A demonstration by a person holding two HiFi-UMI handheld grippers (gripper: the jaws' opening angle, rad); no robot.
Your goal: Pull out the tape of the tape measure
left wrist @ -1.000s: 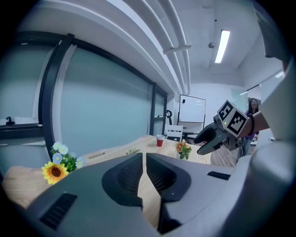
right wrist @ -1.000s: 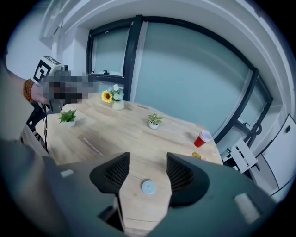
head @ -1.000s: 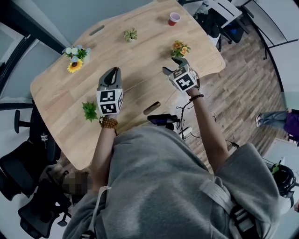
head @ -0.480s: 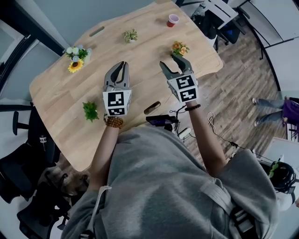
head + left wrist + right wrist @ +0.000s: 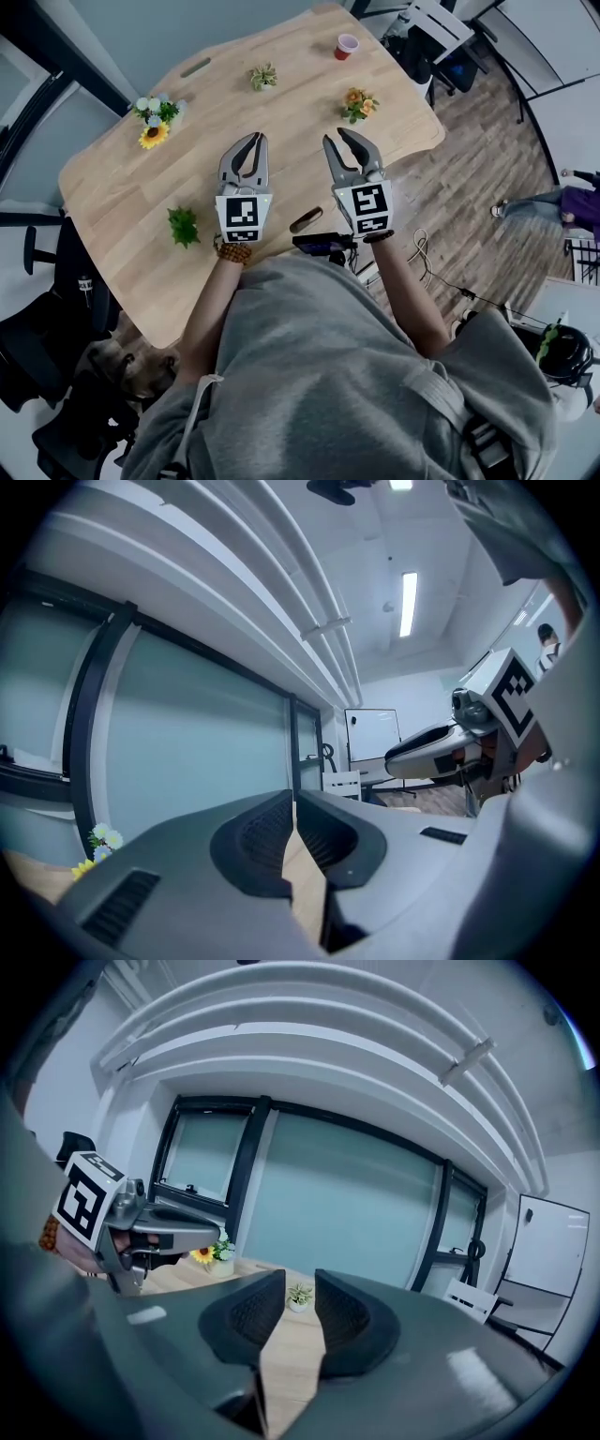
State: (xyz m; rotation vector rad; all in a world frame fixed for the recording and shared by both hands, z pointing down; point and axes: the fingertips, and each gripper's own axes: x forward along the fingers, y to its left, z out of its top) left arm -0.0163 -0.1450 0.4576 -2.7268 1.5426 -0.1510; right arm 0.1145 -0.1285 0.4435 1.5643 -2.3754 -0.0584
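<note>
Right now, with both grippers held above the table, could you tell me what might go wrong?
1. The right gripper has just been closing its jaws on nothing, and the left gripper has its jaws together. Unless they reopen, they would probably shove a thing rather than grasp it.
2. The small dark oblong object lies by the near edge of the table, so a nudge could drop it.
3. The orange flowers stand just ahead of the right gripper. A forward sweep may tip them.

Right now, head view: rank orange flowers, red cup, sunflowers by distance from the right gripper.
1. Orange flowers, just beyond the right gripper.
2. Red cup, at the far end.
3. Sunflowers, far left.
The gripper's jaws have just been closing, nothing between them.
</note>
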